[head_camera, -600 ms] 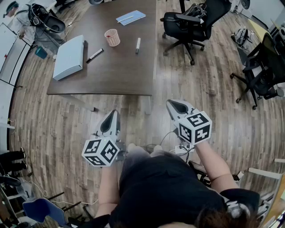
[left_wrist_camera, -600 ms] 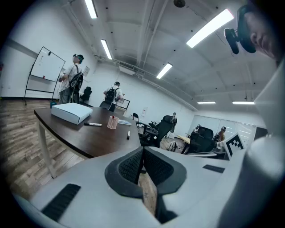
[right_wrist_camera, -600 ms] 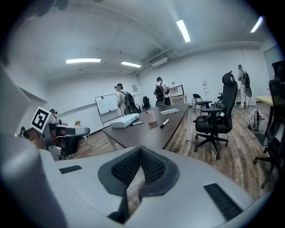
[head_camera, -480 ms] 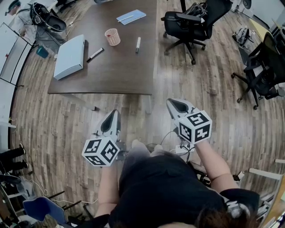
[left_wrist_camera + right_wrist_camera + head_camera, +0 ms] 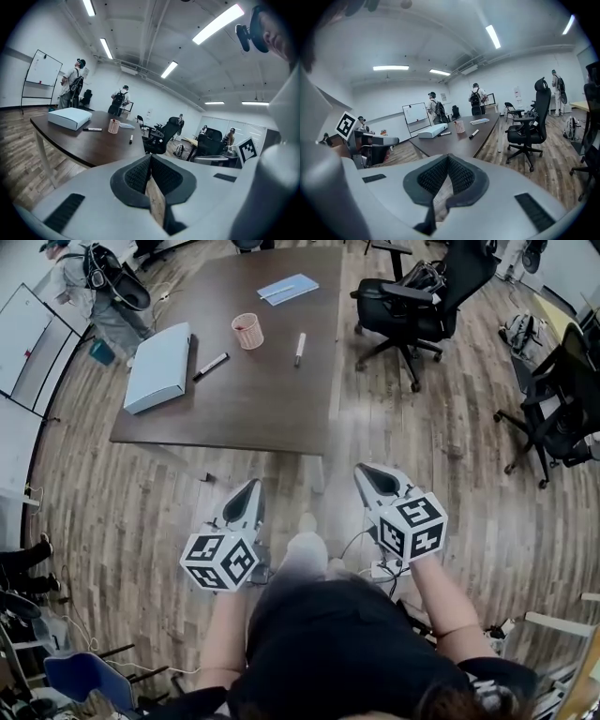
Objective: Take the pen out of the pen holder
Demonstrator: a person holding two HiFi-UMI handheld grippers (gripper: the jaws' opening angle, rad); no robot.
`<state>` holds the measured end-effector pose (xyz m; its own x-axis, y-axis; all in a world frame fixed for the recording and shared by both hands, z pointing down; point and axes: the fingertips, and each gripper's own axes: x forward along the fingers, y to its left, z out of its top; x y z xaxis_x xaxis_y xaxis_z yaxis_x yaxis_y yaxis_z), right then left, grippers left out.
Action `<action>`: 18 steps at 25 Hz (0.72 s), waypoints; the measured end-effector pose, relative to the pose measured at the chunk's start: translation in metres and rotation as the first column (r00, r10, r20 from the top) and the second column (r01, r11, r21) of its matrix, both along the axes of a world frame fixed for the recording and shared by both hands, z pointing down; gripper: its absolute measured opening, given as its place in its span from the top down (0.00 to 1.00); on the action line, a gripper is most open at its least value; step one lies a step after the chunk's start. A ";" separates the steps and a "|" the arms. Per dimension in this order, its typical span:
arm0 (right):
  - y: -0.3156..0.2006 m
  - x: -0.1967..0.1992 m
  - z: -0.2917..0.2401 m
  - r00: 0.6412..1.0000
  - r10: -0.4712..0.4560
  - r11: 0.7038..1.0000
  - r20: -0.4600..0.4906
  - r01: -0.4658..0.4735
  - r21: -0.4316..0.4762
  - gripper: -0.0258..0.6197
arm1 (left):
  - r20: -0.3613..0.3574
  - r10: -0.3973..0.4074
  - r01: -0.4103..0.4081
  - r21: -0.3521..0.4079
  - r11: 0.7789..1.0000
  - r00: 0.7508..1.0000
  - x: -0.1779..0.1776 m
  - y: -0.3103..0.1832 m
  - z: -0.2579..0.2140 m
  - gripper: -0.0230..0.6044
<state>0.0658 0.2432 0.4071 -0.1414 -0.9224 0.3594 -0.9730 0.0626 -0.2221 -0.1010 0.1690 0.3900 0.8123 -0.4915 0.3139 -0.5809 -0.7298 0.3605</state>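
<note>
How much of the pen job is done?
A black marker and a white marker lie on the dark brown table beside the pink round pen holder, so maybe done. The left gripper and right gripper are shut, empty, away from the table. Whether a pen is inside is unclear.

Bright, even light from ceiling strip lights (image 5: 220, 23). Soft shadow under the table (image 5: 225, 432), mild sheen on the floor (image 5: 380, 390). Heavy fisheye bend at the edges, and both gripper views have dark corners. Head view is smeared around the person's knee (image 5: 305, 554).
</note>
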 end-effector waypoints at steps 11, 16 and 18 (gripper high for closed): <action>-0.038 -0.003 0.009 0.999 -0.052 0.998 -0.003 0.052 -0.032 0.93 | -0.021 0.006 -0.006 0.001 1.000 1.000 0.014 -0.038 0.005 0.92; -0.073 -0.005 0.006 0.997 -0.079 0.996 0.009 0.080 -0.047 0.93 | -0.021 -0.004 0.004 -0.015 1.000 1.000 0.013 -0.071 0.011 0.92; -0.090 -0.004 0.003 0.996 -0.089 0.995 0.007 0.089 -0.051 0.93 | -0.023 -0.006 0.005 -0.026 1.000 1.000 0.014 -0.086 0.013 0.92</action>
